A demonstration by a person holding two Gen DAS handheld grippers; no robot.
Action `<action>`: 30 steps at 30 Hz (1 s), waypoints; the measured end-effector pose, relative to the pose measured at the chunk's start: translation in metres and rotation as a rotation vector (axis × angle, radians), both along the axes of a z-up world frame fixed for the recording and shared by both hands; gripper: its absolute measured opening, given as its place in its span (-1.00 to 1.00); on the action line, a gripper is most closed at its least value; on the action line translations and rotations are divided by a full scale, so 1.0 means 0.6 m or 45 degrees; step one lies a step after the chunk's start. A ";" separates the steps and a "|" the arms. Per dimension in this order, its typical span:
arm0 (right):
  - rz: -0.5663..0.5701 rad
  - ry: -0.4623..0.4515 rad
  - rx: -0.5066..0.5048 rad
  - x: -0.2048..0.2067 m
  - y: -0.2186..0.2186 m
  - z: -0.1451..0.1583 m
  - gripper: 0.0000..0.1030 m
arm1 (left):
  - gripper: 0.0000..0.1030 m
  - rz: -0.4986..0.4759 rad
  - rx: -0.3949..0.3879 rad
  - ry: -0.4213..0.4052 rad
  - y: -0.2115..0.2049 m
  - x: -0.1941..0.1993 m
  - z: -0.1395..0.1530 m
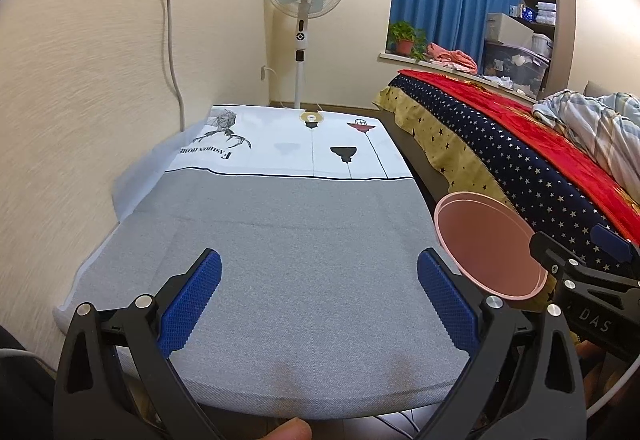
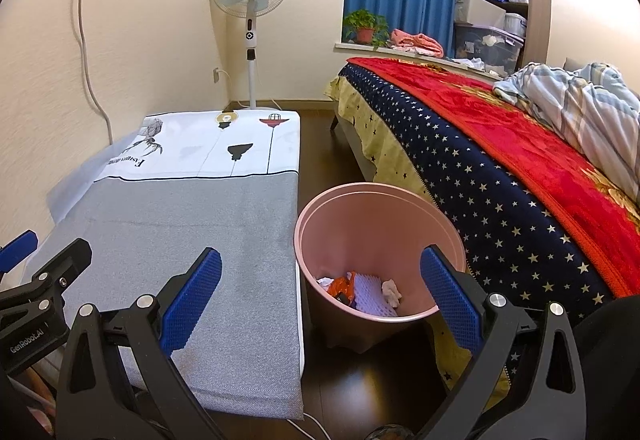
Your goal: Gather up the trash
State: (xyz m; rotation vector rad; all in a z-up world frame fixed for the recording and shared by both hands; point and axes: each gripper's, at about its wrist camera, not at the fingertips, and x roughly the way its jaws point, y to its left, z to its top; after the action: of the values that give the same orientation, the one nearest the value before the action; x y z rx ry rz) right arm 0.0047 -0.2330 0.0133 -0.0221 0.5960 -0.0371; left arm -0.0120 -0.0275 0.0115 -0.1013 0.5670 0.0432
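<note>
Both claws hang spread and empty: the left claw (image 1: 320, 294) over the grey cloth-covered surface (image 1: 288, 240), the right claw (image 2: 320, 294) level above the pink bin (image 2: 340, 236) on the floor beside the bed (image 2: 500, 175). Trash (image 2: 360, 290) already lies in the bin's bottom; nothing loose shows on the cloth, so I'd sweep slowly for stragglers before finishing.
</note>
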 end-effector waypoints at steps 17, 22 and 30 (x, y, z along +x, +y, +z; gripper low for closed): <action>0.000 0.001 -0.003 -0.001 0.002 0.002 0.90 | 0.85 0.000 -0.002 0.002 0.001 0.001 0.000; 0.000 0.000 -0.004 -0.001 0.002 0.002 0.90 | 0.85 -0.001 -0.003 0.002 0.001 0.001 -0.001; 0.000 0.001 -0.003 -0.001 0.002 0.002 0.90 | 0.85 0.003 -0.010 0.004 0.000 0.000 -0.001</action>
State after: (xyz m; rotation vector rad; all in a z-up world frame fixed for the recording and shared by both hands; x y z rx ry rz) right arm 0.0043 -0.2318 0.0142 -0.0247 0.5966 -0.0380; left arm -0.0119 -0.0277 0.0112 -0.1092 0.5706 0.0434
